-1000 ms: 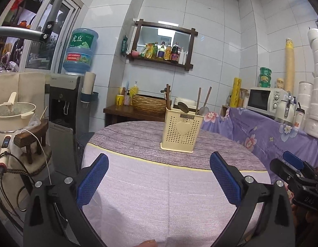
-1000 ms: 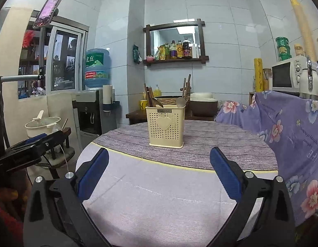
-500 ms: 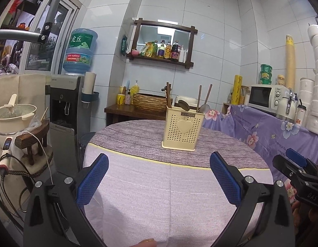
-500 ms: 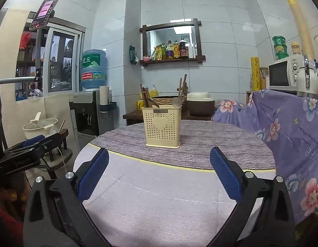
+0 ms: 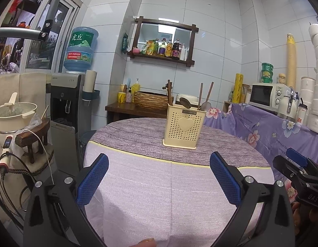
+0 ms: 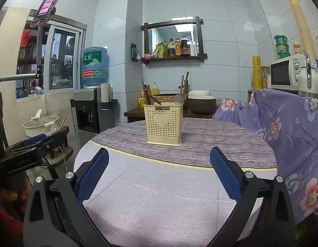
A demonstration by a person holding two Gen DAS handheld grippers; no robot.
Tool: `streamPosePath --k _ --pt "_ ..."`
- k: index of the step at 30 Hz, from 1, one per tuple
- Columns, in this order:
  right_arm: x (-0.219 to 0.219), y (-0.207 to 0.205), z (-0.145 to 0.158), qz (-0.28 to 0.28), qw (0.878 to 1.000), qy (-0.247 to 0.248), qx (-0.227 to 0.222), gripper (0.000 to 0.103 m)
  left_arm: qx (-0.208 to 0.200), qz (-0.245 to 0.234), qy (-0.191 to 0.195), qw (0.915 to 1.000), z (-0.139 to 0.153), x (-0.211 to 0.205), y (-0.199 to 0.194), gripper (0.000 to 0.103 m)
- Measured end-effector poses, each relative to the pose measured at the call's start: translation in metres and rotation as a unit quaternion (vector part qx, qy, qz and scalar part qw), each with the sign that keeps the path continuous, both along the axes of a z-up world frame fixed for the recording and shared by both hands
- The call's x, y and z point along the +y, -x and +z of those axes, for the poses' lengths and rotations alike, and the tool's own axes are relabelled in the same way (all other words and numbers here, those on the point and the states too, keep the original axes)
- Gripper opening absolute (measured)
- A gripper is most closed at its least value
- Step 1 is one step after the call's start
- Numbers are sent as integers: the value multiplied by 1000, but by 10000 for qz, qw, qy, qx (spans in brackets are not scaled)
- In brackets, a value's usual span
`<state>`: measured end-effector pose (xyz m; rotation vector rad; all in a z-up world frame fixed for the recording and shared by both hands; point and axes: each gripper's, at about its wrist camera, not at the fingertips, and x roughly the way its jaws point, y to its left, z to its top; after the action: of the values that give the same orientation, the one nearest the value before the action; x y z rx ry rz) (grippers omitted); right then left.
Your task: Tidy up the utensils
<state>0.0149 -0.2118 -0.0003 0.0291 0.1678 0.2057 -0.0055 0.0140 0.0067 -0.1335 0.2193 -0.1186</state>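
Note:
A cream perforated utensil holder with a heart on its front stands upright on the round table, also in the right wrist view. Chopsticks and spoons stand inside it. My left gripper is open and empty, low over the table's near side, well short of the holder. My right gripper is open and empty, also well short of it. Each gripper shows at the edge of the other's view, the right one and the left one.
The table wears a lilac and grey cloth. A floral-covered counter with a microwave stands at the right. A water dispenser and a pot on a stool stand left. A side table with a basket is behind.
Both grippers have dropped slightly and eased back, so the holder sits a little higher in both views. Both stay open and empty.

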Motion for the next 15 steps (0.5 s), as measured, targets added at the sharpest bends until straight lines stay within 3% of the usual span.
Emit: streamPosePath --k 15 --pt "2 0 0 20 10000 -5 34 97 62 -4 -36 10000 -2 -3 -1 98"
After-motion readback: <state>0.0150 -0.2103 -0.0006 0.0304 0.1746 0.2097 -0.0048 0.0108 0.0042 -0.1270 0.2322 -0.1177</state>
